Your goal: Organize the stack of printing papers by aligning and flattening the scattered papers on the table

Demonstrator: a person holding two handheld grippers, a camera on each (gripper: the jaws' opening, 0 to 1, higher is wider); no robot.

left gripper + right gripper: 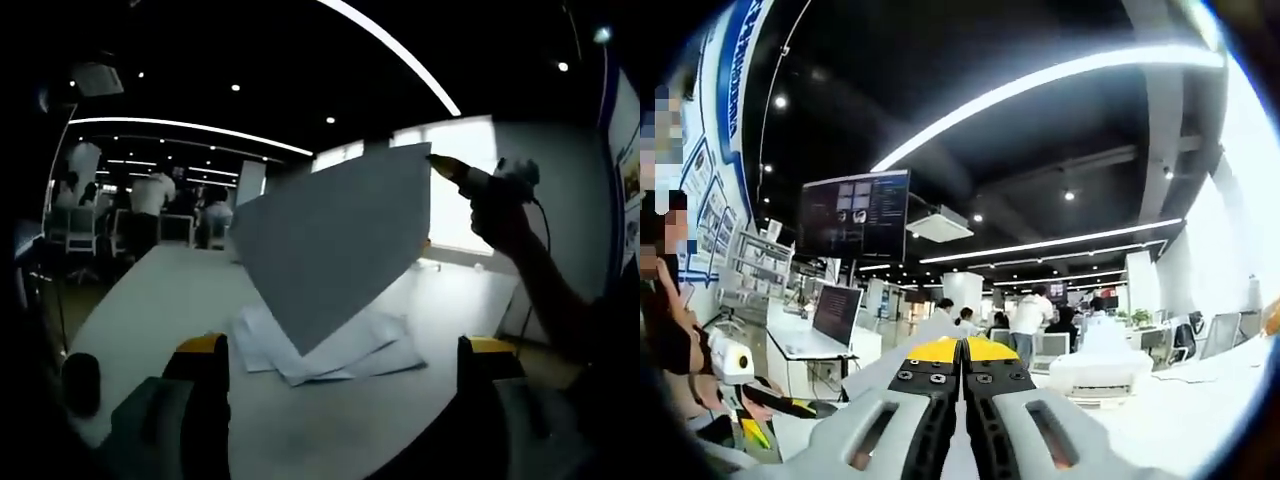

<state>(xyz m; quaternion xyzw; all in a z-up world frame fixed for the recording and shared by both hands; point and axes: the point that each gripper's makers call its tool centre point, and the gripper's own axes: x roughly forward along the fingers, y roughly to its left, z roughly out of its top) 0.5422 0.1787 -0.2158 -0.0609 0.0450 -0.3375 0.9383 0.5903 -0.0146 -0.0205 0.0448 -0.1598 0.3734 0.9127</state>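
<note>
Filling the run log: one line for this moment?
right gripper: shut on raised grey paper sheet | left gripper: open, empty | loose white sheets: scattered on white table

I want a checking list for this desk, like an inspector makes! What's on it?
Surface: pale white table, mostly bare.
Job's things: one grey-looking sheet of paper lifted in the air by its corner; untidy pile of white papers lying on the table under it.
Clutter: small dark object near the table's edge.
Grippers: left gripper open, jaws wide apart; right gripper shut, pinching the raised sheet's corner.
Cables: a thin cable hangs from the right gripper.
Surroundings: office with people standing, hanging dark screen, long ceiling light strips, bright window.
</note>
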